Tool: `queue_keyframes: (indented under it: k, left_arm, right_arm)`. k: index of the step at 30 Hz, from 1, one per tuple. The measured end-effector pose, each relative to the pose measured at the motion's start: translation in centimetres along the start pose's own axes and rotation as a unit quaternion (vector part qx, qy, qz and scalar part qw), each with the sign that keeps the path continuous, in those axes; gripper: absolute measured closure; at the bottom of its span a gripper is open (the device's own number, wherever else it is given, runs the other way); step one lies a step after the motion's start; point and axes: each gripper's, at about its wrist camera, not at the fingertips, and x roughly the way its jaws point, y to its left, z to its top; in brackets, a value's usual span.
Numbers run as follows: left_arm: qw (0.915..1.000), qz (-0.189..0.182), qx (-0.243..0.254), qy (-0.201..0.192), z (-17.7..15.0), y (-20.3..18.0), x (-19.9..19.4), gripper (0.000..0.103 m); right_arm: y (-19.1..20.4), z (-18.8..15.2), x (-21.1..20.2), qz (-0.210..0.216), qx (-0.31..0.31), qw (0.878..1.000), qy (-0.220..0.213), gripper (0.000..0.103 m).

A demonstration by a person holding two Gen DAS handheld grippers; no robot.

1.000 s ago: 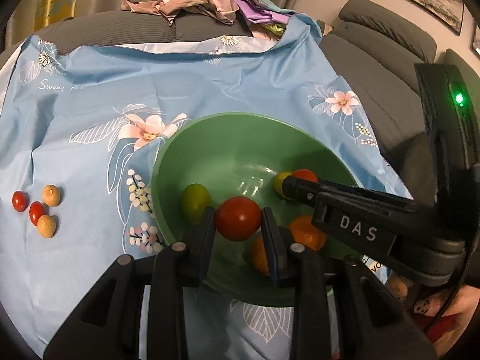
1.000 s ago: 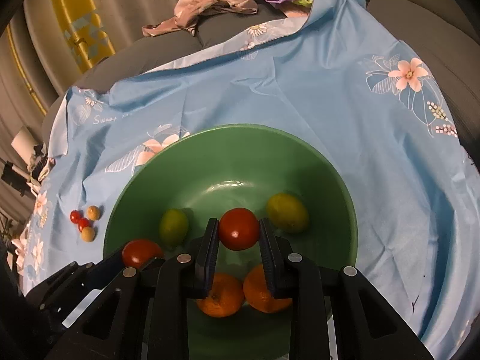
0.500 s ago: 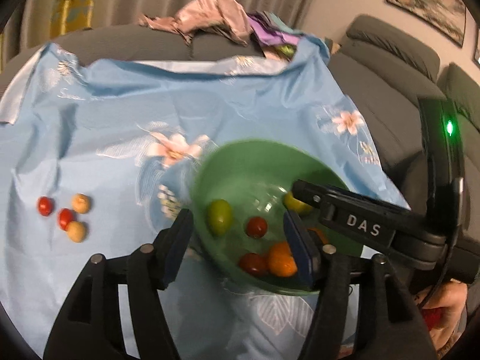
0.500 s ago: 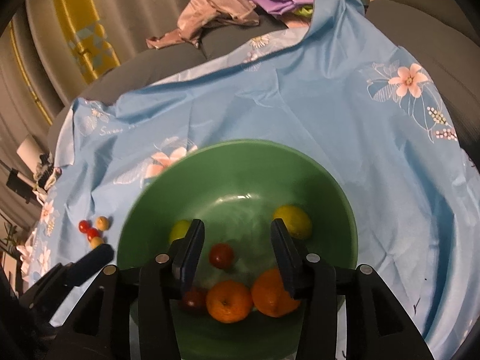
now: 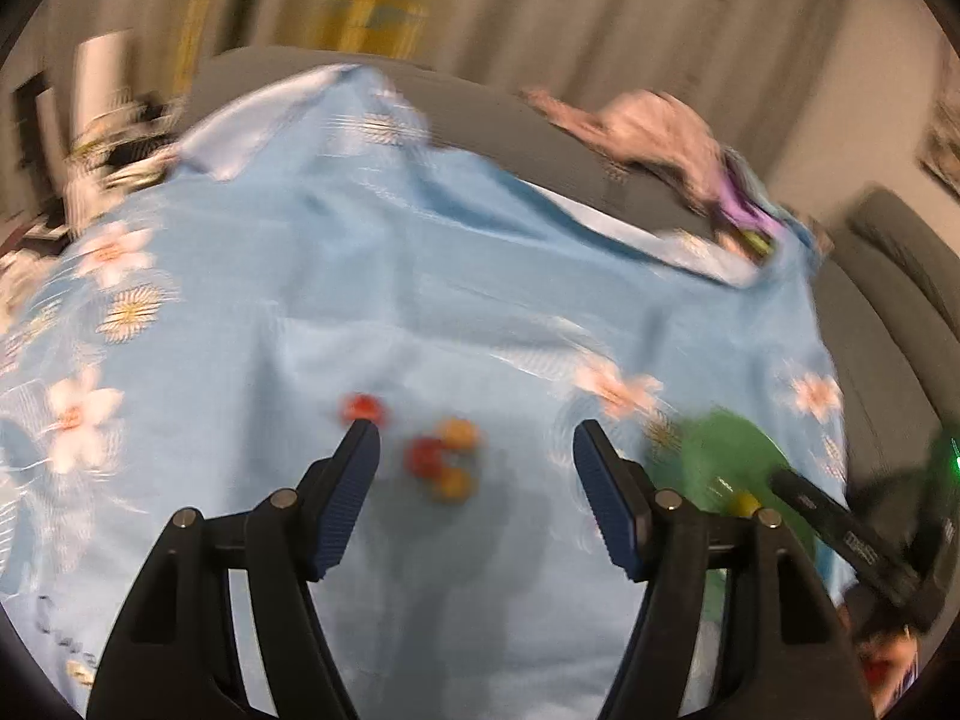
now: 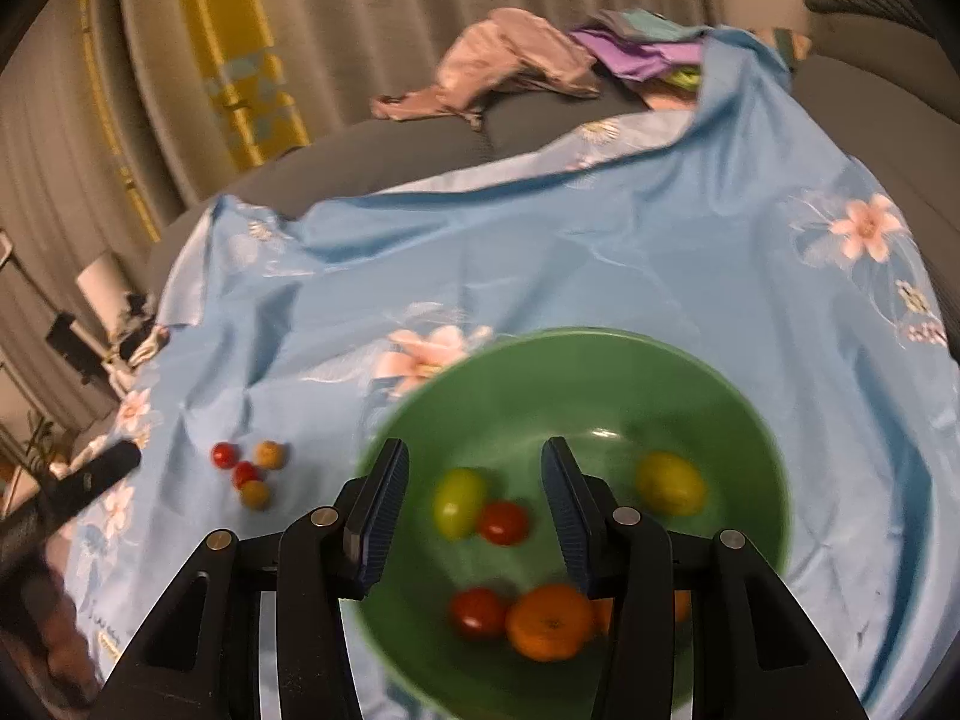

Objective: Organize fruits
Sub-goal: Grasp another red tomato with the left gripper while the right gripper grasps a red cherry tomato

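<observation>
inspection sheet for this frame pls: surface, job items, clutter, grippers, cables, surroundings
Surface: blue floral cloth, wrinkled, draped over grey cushions.
Job's things: green bowl holds two yellow-green fruits, two red tomatoes and oranges; four small fruits, two red and two yellow-orange, lie loose on the cloth left of the bowl.
Clutter: heap of clothes at the cloth's far edge.
Grippers: left gripper open, empty, aimed at the loose fruits; right gripper open, empty, over the bowl.
Cables: nothing seen.
Surroundings: grey curtain, grey sofa; left view is motion-blurred.
</observation>
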Motion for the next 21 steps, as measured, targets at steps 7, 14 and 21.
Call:
queue_keyframes:
  k: [7,14,21]
  left_arm:
    - [0.9981,0.03,-0.012,0.052,0.6,3.9,4.4,0.041]
    - [0.9936,0.001,-0.013,0.112,0.9,4.5,10.2,0.058]
    - [0.9882,0.036,-0.043,0.143,1.0,5.9,13.0,0.059]
  right_arm:
    - [3.2,-0.6,1.0,0.03,-0.03,0.999,0.009,0.056]
    - [8.1,-1.6,2.6,0.083,-0.093,0.991,0.048,0.056]
    - [13.5,-3.2,7.5,0.126,-0.15,0.973,0.12,0.057]
